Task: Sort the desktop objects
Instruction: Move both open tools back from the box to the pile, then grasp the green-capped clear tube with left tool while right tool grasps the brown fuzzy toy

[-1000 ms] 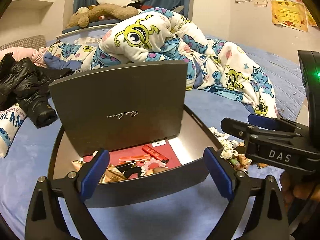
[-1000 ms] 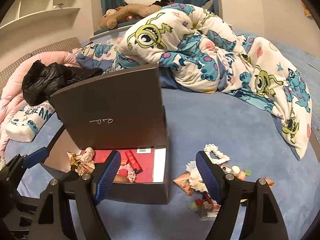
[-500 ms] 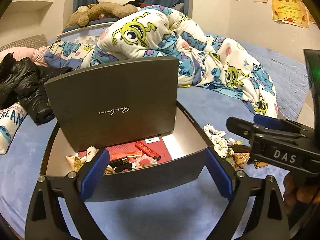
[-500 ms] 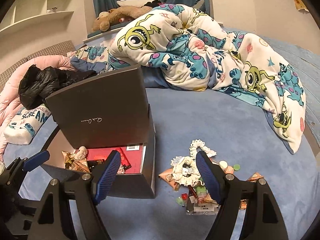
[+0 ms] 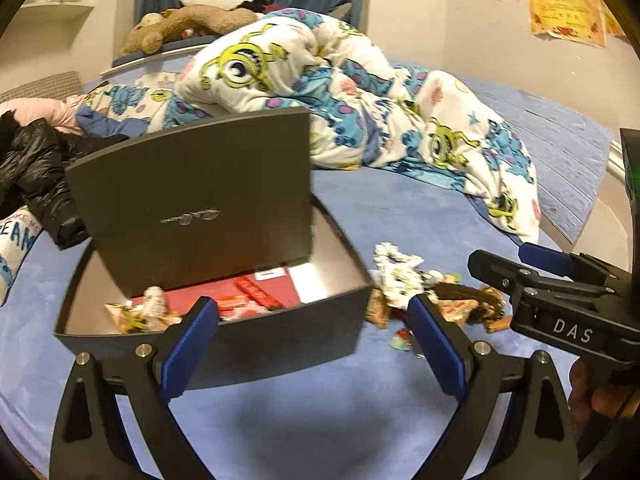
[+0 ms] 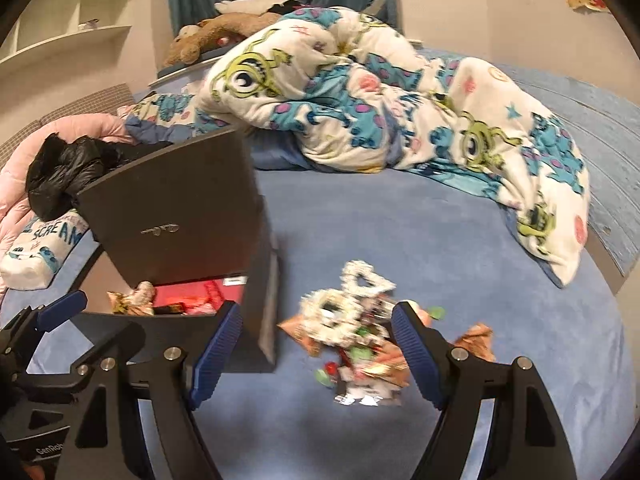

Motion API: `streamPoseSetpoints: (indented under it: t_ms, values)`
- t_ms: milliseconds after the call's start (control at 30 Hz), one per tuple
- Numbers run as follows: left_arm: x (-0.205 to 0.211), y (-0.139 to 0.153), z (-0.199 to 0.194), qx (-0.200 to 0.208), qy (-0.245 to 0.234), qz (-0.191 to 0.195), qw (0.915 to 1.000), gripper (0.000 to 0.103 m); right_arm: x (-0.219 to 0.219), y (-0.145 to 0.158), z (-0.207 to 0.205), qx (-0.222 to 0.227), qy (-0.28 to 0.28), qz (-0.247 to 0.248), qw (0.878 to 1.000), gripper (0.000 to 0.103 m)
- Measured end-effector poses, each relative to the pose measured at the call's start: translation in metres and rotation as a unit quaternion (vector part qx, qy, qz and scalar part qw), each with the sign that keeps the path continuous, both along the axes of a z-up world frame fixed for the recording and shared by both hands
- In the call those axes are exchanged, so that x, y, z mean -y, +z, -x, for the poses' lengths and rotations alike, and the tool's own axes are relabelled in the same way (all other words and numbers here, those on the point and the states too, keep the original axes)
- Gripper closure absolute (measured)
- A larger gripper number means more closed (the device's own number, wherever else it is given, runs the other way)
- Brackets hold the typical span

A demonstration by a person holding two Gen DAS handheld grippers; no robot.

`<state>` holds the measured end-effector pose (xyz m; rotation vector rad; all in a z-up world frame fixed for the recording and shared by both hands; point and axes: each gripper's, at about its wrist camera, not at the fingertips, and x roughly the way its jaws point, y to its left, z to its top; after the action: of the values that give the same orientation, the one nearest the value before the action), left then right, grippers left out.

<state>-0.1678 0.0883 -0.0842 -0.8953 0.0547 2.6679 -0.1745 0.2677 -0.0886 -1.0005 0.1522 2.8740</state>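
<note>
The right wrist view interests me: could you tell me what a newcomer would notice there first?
The crumpled white fleece blanket with green one-eyed monsters dominates the far side of the blue bed cover. Nearer, a dark grey box with its lid raised sits left of a heap of small wrappers and white lacy trinkets. The open right gripper frames that heap.

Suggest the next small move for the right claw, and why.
Probably ease the right claw forward and down onto the pile of small items. It is open and empty, the pile lies loose on the blue bedspread between its fingers, and the open dark box beside it already holds similar bits.
</note>
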Motion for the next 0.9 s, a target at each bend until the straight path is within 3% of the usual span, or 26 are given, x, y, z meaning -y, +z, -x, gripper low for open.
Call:
streamPoseSetpoints:
  t_ms: [500,900]
  values:
    - [-0.111,-0.055,-0.002,0.03,-0.077,0.005,0.9965,0.007,-0.101,-0.045,-0.032,0.033,-0.06,-0.013,0.998,0.024]
    - [-0.16,-0.1,0.025,0.042,-0.125,0.031,0.9908,0.007,-0.138,-0.089,-0.011,0.045,-0.053,-0.009,0.998,0.024]
